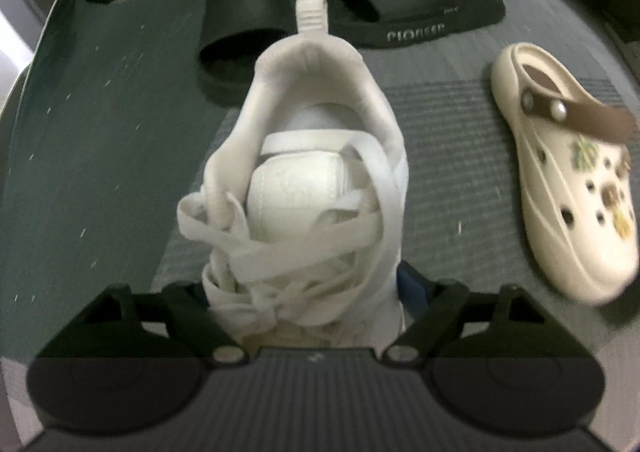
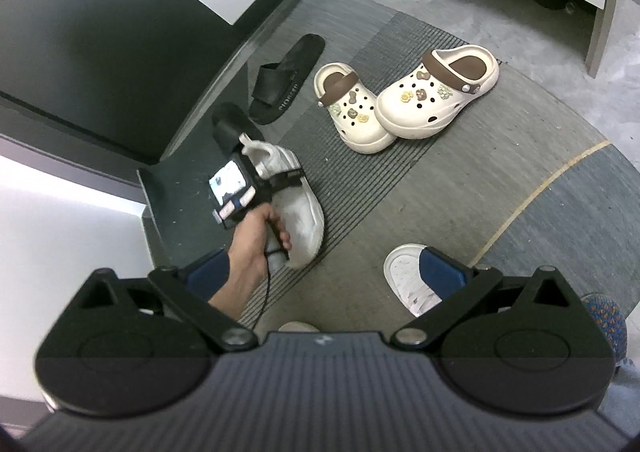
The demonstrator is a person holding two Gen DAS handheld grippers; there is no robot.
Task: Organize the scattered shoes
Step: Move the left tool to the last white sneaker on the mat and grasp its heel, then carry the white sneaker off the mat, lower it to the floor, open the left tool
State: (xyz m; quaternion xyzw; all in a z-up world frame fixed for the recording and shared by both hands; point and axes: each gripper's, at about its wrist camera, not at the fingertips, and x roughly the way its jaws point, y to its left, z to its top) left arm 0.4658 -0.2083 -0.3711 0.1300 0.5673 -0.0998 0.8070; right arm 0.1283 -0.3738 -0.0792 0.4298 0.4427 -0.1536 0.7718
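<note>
Right wrist view alone shows both clogs [image 2: 404,100] together.

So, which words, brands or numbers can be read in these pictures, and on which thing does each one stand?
"PIONEER": on the sole edge of the right-hand black slide, in pale letters, somewhat blurred.
The same word on that black slide's strap in the right wrist view: recognisable only by its shape.
A small mark beside it on the sole edge: too small to read.
Screen on the left gripper: nothing legible.

white sneaker [image 1: 304,180], black slides [image 1: 404,8], cream clogs [image 2: 400,100]
</note>
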